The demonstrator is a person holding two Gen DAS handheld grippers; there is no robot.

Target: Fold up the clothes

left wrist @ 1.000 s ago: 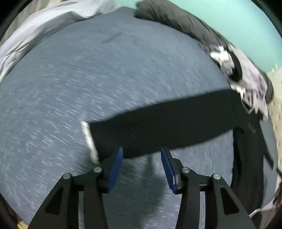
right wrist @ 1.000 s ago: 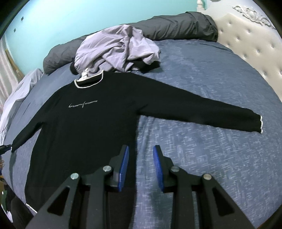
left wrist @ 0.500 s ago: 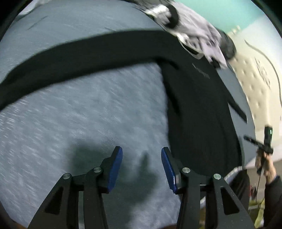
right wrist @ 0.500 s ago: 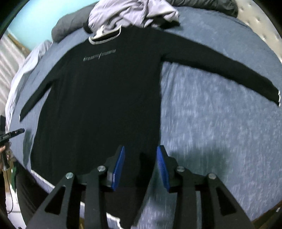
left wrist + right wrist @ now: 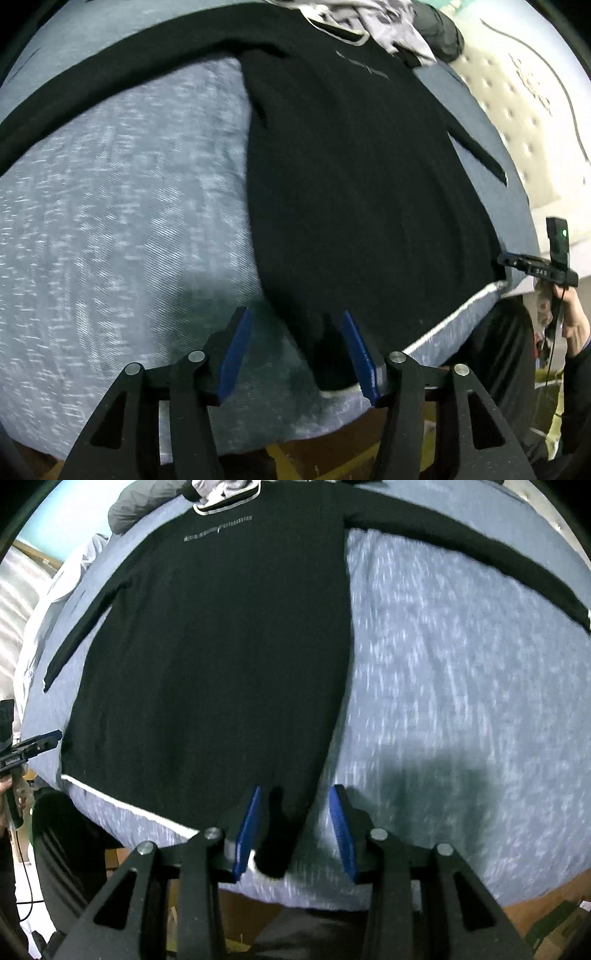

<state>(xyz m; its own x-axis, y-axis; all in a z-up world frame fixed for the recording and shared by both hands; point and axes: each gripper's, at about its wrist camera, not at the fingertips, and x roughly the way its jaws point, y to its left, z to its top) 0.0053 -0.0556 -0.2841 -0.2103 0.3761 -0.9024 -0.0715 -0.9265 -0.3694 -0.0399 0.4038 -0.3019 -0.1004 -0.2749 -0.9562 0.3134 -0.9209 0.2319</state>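
Blue-padded fingers [image 5: 236, 354] of the left gripper [image 5: 297, 356] are opening over the black knit sweater's [image 5: 351, 192] white-edged hem corner; right gripper [image 5: 295, 829] fingers [image 5: 249, 829] gape, straddling the other corner, on the heathered blue bed [image 5: 122, 206].

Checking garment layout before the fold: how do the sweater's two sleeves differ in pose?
In the right wrist view, the right sleeve stretches out wide from the shoulder, well away from the sweater body, with a broad wedge of bedspread between. The left sleeve angles down close to the body, leaving only a narrow strip. Both lie flat, straight and unfolded on the bedspread.
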